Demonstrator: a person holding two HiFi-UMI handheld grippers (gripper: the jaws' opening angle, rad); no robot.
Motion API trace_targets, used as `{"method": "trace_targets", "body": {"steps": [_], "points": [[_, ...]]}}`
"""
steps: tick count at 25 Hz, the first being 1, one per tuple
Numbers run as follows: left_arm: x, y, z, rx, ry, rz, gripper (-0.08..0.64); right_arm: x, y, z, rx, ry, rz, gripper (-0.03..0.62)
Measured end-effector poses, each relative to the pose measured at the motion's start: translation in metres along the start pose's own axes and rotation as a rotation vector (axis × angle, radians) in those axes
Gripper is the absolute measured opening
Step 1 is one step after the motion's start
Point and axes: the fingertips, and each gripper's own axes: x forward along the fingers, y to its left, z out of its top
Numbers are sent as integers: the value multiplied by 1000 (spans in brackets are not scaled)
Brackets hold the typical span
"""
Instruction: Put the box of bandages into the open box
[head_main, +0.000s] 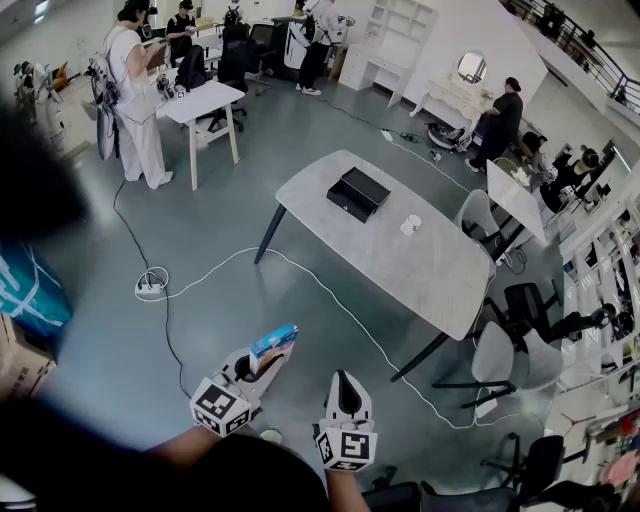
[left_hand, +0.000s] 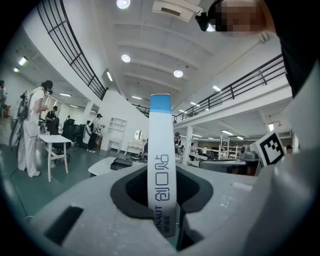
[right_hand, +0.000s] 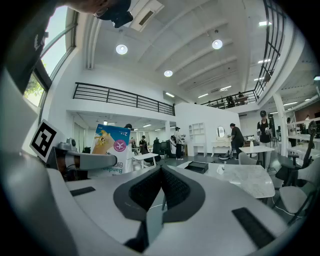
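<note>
**Now a long carry on a short grip**

The left tongs (head_main: 262, 362) are clamped on the box of bandages (head_main: 273, 341), gripping one end so that most of the carton sticks out beyond them. It is well apart from the open box (head_main: 357, 192) on the counter (head_main: 400, 260). The right tongs (head_main: 344, 380) are closed on nothing. I judge that a jolt on the way over could twist the carton loose.

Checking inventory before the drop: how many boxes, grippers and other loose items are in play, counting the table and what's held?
Boxes: 2, the box of bandages and the open box on the table
Grippers: 2, the left gripper and the right gripper
Other: 1, a small white item on the table
Total: 5
</note>
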Motion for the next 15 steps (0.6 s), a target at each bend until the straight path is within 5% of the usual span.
{"method": "trace_targets", "body": {"steps": [7,15], "points": [[1,13,-5,-21,17,1,87,12,9,-6,38,22,16,11],[29,97,3,-68,28,7,87,85,23,-15,54,66,0,12]]}}
